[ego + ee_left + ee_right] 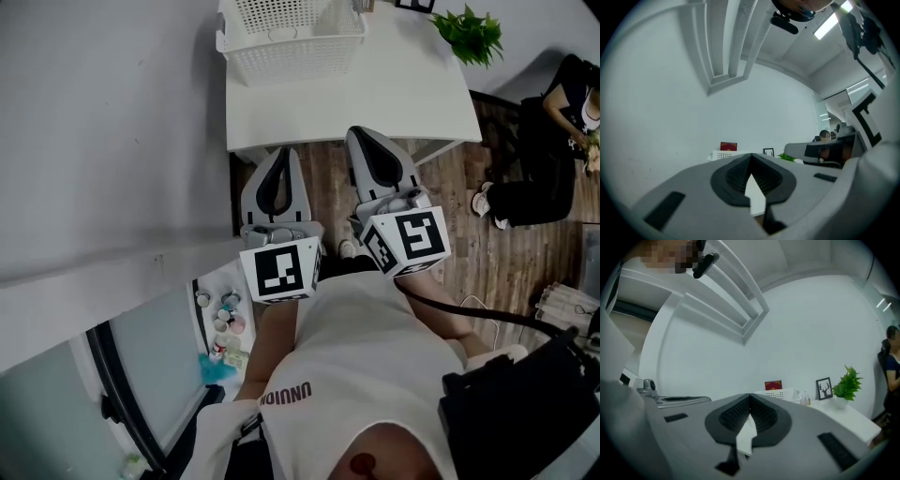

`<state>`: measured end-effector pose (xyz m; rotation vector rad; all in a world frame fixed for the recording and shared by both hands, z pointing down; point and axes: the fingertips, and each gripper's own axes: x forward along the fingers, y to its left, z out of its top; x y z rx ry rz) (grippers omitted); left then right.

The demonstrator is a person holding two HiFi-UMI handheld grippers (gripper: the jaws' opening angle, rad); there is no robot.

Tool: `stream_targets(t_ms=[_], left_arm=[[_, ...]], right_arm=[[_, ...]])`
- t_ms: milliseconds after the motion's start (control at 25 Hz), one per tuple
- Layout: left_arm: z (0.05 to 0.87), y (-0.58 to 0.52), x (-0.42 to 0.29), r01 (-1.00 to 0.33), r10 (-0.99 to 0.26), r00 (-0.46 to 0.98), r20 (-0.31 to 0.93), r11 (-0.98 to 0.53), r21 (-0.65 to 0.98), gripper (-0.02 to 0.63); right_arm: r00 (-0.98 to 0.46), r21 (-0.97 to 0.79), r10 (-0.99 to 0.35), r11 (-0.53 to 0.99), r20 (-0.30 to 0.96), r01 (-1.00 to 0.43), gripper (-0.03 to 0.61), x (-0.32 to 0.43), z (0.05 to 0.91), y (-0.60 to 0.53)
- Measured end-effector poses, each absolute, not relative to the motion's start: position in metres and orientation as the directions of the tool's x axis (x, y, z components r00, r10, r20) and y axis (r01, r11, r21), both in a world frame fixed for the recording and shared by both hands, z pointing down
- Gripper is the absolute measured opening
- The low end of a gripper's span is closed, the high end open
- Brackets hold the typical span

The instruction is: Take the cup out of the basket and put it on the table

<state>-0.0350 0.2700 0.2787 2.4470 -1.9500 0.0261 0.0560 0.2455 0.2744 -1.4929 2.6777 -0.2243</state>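
Observation:
The white lattice basket (291, 37) stands at the far left corner of the white table (394, 89). No cup shows in any view; the basket's inside is mostly hidden. My left gripper (279, 155) and right gripper (361, 136) are held side by side, level, over the wooden floor just short of the table's near edge. Both point toward the basket. In the left gripper view the left gripper (751, 157) has its tips together and holds nothing, with the basket (724, 154) far ahead. The right gripper (750, 396) is likewise shut and holds nothing, with the basket (783, 393) beyond.
A green plant (469, 33) and a small picture frame (824, 388) stand at the table's far right. A red box (773, 385) sits behind the basket. A white wall (112, 141) runs along the left. A person (553, 141) sits at the right, and small bottles (225, 319) lie lower left.

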Motion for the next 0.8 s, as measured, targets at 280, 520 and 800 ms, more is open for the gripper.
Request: stream_targets(t_ms=[280,520,800], left_arm=[[0.288,0.27,-0.069,-0.976,-0.976,0.217,0.036,-0.217,0.009,0.009],[0.291,0.26,-0.076,-0.974,-0.973,0.227,0.046,-0.226,0.028,0.009],[0.29,0.227,-0.081,-0.976,-0.976,0.215,0.039,-0.214,0.031,0.009]], right_arm=[[-0.515,-0.161,-0.857,0.506,0.02,-0.847,0.018,0.034,0.279,0.242],[-0.519,-0.139,-0.854,0.514,0.006,-0.847,0.018,0.024,0.273,0.234],[-0.524,-0.113,-0.851,0.523,-0.021,-0.845,0.018,0.02,0.266,0.199]])
